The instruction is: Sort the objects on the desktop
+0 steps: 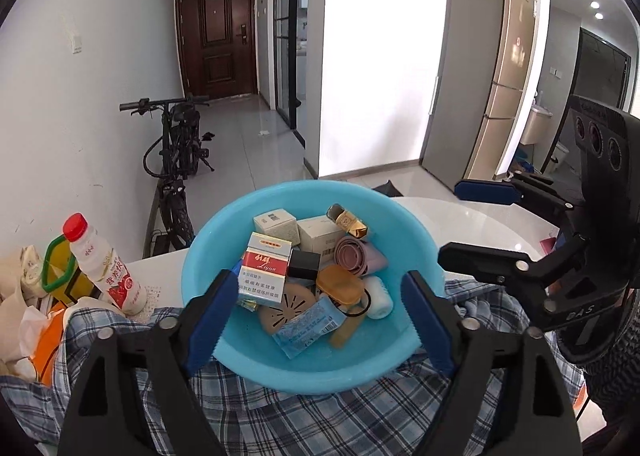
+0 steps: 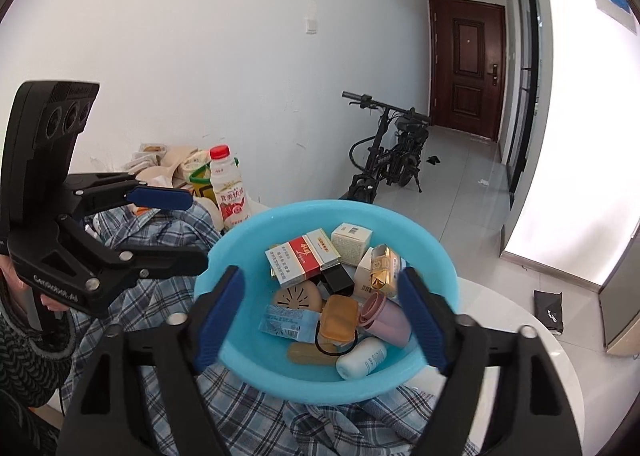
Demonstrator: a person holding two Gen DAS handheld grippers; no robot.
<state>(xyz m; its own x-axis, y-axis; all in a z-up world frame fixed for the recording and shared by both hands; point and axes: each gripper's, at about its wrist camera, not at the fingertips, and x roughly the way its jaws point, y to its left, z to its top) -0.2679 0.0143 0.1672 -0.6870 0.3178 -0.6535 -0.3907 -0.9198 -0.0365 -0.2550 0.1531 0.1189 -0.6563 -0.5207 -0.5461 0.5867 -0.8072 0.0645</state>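
1. Basin (image 1: 400, 216), light blue, sits on a plaid shirt (image 1: 280, 416) spread over the white table (image 1: 460, 212).
2. Inside lie a red-and-white cigarette pack (image 1: 264, 264), small boxes, an orange case (image 1: 340, 284) and a white bottle (image 2: 360, 358).
3. Left gripper (image 1: 316, 320) hangs spread above the near rim, holding nothing.
4. Right gripper (image 2: 320, 320) is likewise released and empty.

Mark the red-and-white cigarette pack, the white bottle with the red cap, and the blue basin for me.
cigarette pack (image 1: 265, 265): left wrist view, on its red band.
white bottle (image 2: 229, 192): right wrist view, on its label.
blue basin (image 1: 412, 232): left wrist view, on its bare inner wall.
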